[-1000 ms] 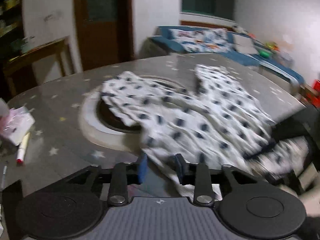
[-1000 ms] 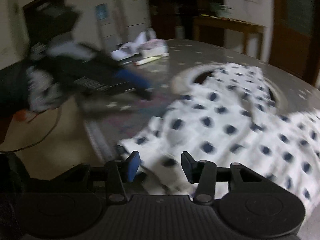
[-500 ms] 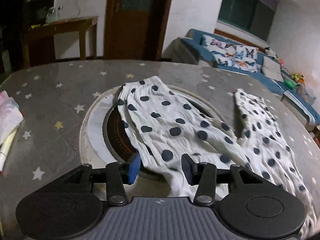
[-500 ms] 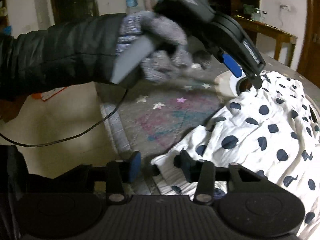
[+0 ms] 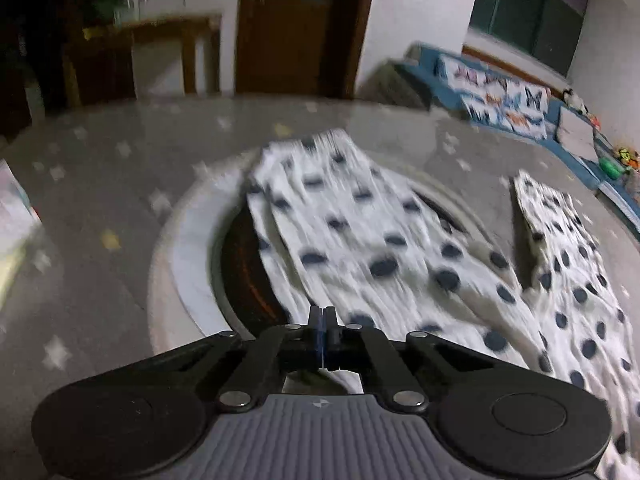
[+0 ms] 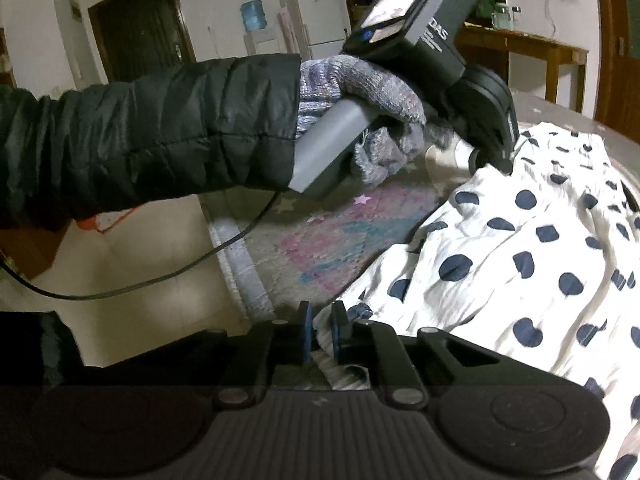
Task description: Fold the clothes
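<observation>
1. Only our right wrist view shows the gloved hand [image 6: 360, 92] holding the left gripper [image 5: 323, 328]; its jaws are pressed together at the cloth's near edge, whether on fabric we cannot tell.
2. Our right gripper [image 6: 321, 330] jaws pinch a hem.
3. The polka-dot garment [image 5: 400, 248], white, wrinkled, lies spread across the table [image 5: 100, 200].

Left gripper [image 5: 323, 330] fingers pressed together, right gripper [image 6: 321, 334] fingers nearly closed, pinching fabric
</observation>
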